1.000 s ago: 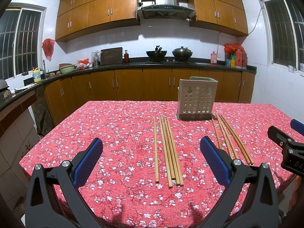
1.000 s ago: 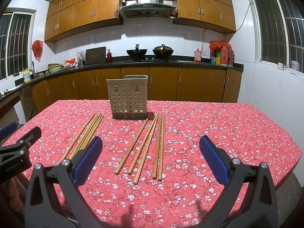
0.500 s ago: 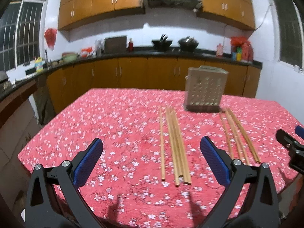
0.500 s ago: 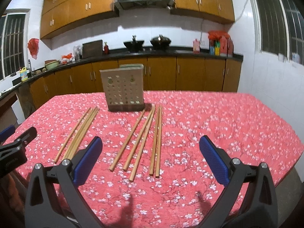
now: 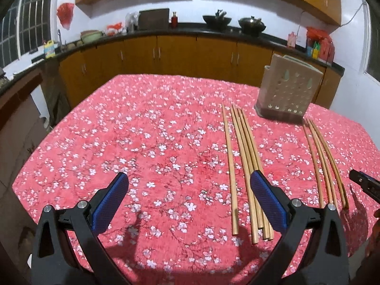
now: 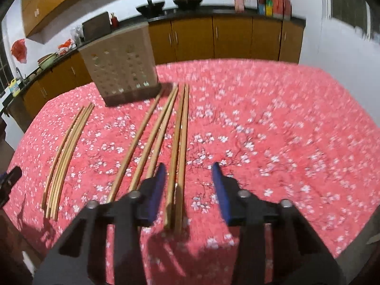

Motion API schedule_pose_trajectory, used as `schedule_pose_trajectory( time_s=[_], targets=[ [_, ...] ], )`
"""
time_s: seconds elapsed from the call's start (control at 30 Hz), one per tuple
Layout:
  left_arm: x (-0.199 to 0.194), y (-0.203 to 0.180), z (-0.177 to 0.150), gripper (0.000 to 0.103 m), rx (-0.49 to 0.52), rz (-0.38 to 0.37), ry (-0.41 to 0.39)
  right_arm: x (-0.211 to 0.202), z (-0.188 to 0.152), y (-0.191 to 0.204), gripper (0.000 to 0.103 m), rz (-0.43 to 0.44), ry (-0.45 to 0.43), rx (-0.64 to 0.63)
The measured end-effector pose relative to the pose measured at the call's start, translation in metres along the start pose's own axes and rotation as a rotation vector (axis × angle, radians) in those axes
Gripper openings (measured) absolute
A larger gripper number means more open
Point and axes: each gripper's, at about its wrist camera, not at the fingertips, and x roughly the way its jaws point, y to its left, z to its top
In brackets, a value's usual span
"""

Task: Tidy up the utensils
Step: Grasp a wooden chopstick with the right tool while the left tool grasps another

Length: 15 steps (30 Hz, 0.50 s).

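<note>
Wooden chopsticks lie in two groups on the red flowered tablecloth (image 5: 154, 142). In the left wrist view the nearer group (image 5: 244, 161) runs past my right finger, and the other group (image 5: 325, 163) lies further right. A beige perforated utensil holder (image 5: 287, 90) stands behind them, also in the right wrist view (image 6: 121, 68). My left gripper (image 5: 188, 197) is open and empty, left of its group. My right gripper (image 6: 188, 182) is half closed, low over the table, with two chopsticks (image 6: 179, 147) between its pads. More chopsticks (image 6: 144, 140) lie just left, and the far group (image 6: 64, 154) further left.
The table's near edge runs just under both grippers. The other gripper's tip shows at the right edge of the left wrist view (image 5: 363, 182). Kitchen cabinets and a counter (image 5: 166, 47) with pots stand beyond the table.
Both grippers have tilted down and moved closer to the table. My right gripper has narrowed from wide open and come down around two chopsticks of the right group.
</note>
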Motion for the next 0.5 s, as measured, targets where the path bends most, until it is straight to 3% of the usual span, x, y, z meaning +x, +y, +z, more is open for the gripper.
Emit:
schedule_pose_trajectory(
  time_s=[0.27, 0.5],
  targets=[
    [0.025, -0.008, 0.003, 0.065, 0.022, -0.087, 0.097, 0.03, 0.004, 0.006, 0.021, 0.017, 0.081, -0.013],
    [0.04, -0.02, 0.003, 0.048, 0.067, -0.134, 0.157, 0.031, 0.005, 0.005, 0.009, 0.009, 0.066, -0.044]
  ],
)
